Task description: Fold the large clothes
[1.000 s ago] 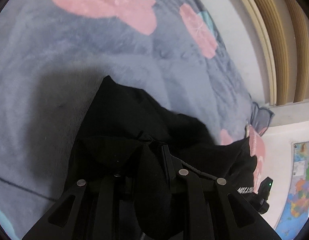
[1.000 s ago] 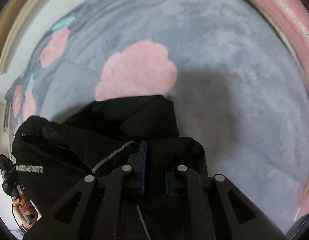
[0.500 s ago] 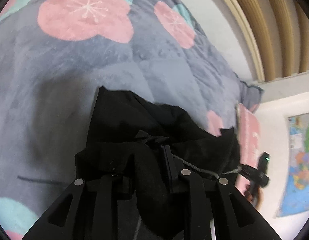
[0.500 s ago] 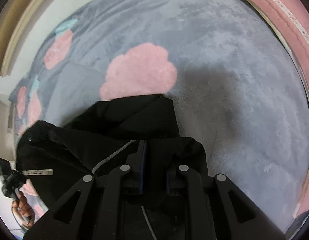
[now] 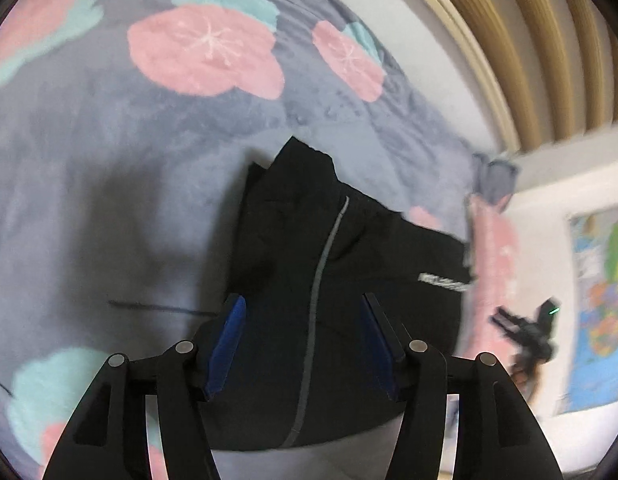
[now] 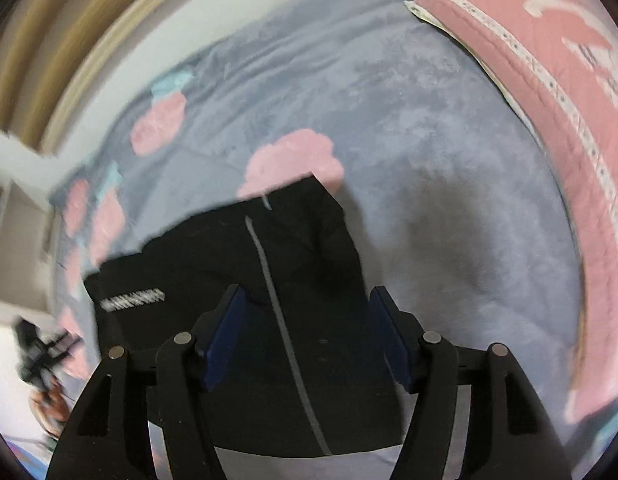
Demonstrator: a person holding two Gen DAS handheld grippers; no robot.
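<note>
A black garment [image 5: 341,280] with a grey zip line and a white logo lies folded flat on the grey bedspread [image 5: 109,152]. It also shows in the right wrist view [image 6: 237,288]. My left gripper [image 5: 303,344] is open and empty, its blue pads [image 5: 229,340] apart above the garment's near part. My right gripper [image 6: 307,340] is open and empty too, its blue pads [image 6: 225,340] spread over the garment's near edge. Each view shows the other gripper at the frame's side, blurred.
The bedspread [image 6: 429,160] has pink and teal flower patches. A pink quilted pillow [image 6: 569,120] lies at the right in the right wrist view. A wood-slatted wall [image 5: 549,40] and a wall map [image 5: 605,300] stand beyond the bed.
Both grippers were shut on bunched black cloth; now both are open and pulled back. The garment has dropped and lies flat on the bedspread.
</note>
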